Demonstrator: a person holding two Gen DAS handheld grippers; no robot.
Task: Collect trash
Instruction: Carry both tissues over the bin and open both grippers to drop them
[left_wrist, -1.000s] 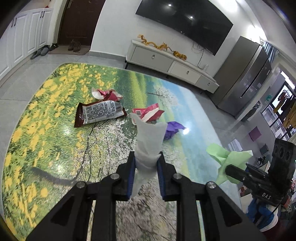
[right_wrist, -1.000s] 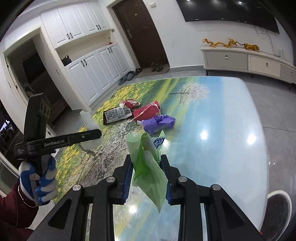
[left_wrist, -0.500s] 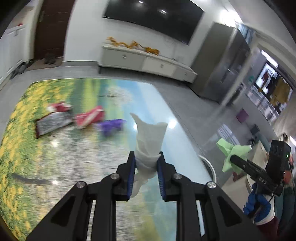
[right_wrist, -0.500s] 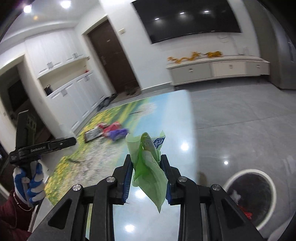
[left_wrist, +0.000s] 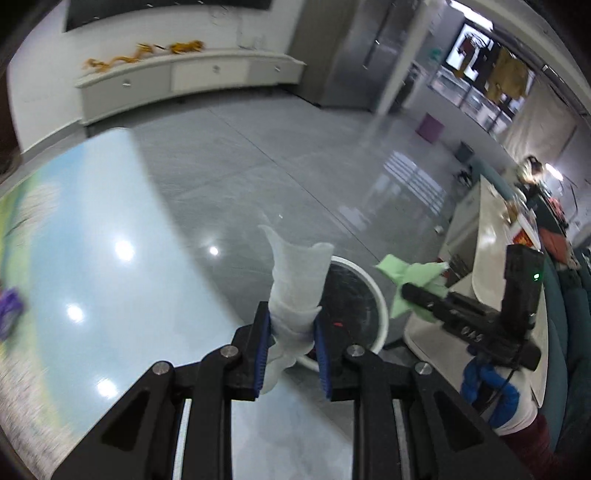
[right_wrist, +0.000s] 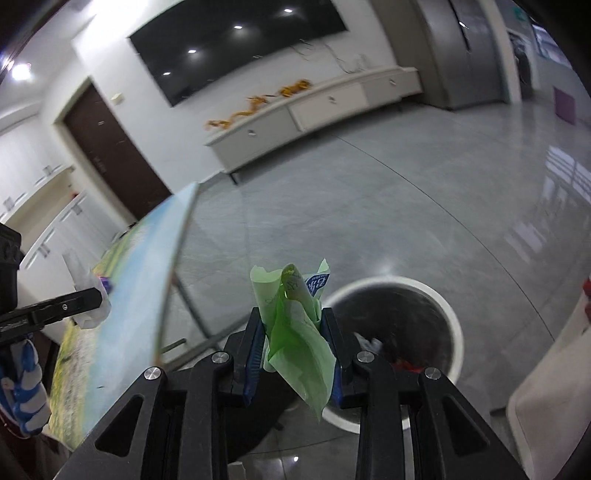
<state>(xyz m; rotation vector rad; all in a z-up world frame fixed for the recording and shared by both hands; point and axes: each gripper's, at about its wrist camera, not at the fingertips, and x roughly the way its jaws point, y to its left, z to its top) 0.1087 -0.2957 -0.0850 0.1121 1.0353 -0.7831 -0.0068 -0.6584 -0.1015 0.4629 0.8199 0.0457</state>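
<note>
My left gripper (left_wrist: 291, 325) is shut on a crumpled white tissue (left_wrist: 297, 277) and holds it past the table's edge, above the near rim of a round white-rimmed trash bin (left_wrist: 373, 291) on the floor. My right gripper (right_wrist: 293, 325) is shut on a green wrapper (right_wrist: 295, 332) and holds it just left of the same bin (right_wrist: 448, 314), which has some trash inside. The right gripper with its green wrapper (left_wrist: 410, 277) also shows in the left wrist view, beside the bin. The left gripper with the tissue (right_wrist: 85, 291) shows at the left of the right wrist view.
The table with the landscape print (left_wrist: 92, 258) lies to the left, with a purple wrapper (left_wrist: 9, 314) on it. A white counter (left_wrist: 491, 236) stands right of the bin. A white TV cabinet (right_wrist: 314, 103) and grey floor lie beyond.
Both grippers have swung right, away from the table's litter and out over the floor by the trash bin, each still holding its piece of trash.
</note>
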